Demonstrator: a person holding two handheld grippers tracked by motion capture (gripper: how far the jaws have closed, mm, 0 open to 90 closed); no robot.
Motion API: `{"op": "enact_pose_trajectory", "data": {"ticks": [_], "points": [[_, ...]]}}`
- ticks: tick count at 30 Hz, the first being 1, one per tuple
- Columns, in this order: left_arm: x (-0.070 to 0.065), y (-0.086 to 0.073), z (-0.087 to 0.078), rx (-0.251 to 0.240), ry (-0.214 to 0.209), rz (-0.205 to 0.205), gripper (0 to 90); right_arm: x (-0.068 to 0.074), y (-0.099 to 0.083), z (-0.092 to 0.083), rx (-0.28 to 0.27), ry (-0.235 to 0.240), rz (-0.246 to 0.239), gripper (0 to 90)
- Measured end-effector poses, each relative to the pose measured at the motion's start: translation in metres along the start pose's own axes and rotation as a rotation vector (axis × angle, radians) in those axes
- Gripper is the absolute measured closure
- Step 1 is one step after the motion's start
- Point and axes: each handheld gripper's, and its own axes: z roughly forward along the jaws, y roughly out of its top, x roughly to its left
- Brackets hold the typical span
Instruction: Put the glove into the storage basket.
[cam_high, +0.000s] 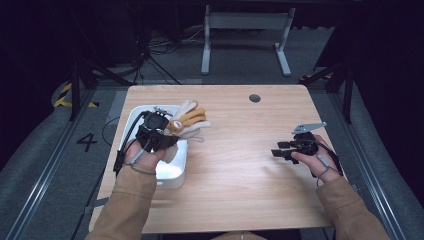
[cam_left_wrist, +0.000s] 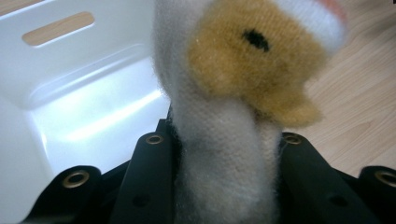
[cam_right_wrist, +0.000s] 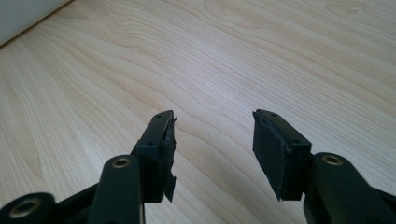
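1. The left gripper (cam_high: 167, 131) sits over the right edge of a white plastic bin (cam_high: 131, 119) at the left side of the wooden table (cam_high: 240, 165); its jaws are clamped on a knitted glove (cam_high: 190, 121), cream with tan-orange fingers.
2. In the left gripper view the glove (cam_left_wrist: 224, 140) rises straight up between the two black jaws, its cream cuff pinched on both sides; a fuzzy tan patch with a small black mark sits higher up, with a white and pink tip at the top right corner.
3. Behind the glove in that view lies the bin's glossy white interior (cam_left_wrist: 93, 112), with a slot handle in its wall through which wood shows.
4. From above, the glove's fingers fan out to the right of the bin, past its rim and over the tabletop; whether they touch the wood cannot be told.
5. The right gripper (cam_high: 278, 151) is held low near the table's right side, well apart from the bin, pointing left; its jaws stand wide with nothing between them.
6. The right gripper view shows its pads (cam_right_wrist: 275, 149) parted over bare wood grain (cam_right_wrist: 224, 60); a pale corner (cam_right_wrist: 18, 16) shows at the upper left.
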Motion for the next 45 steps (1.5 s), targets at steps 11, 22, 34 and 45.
{"op": "enact_pose_trajectory", "data": {"ticks": [11, 22, 34, 45], "points": [[0.014, -0.012, -0.003, -0.016, 0.072, -0.130, 70.1, 0.000, 0.012, 0.009, -0.008, 0.024, -0.004, 49.5], [0.032, -0.020, 0.009, -0.001, 0.122, -0.245, 69.6, 0.001, 0.015, 0.011, -0.008, 0.026, -0.010, 49.5], [0.051, -0.022, 0.028, 0.034, 0.141, -0.304, 69.1, -0.001, 0.011, 0.007, -0.005, 0.017, -0.007, 49.5], [0.059, -0.026, 0.049, 0.043, 0.167, -0.343, 68.7, -0.002, 0.006, 0.005, -0.004, 0.012, 0.002, 49.5]]}}
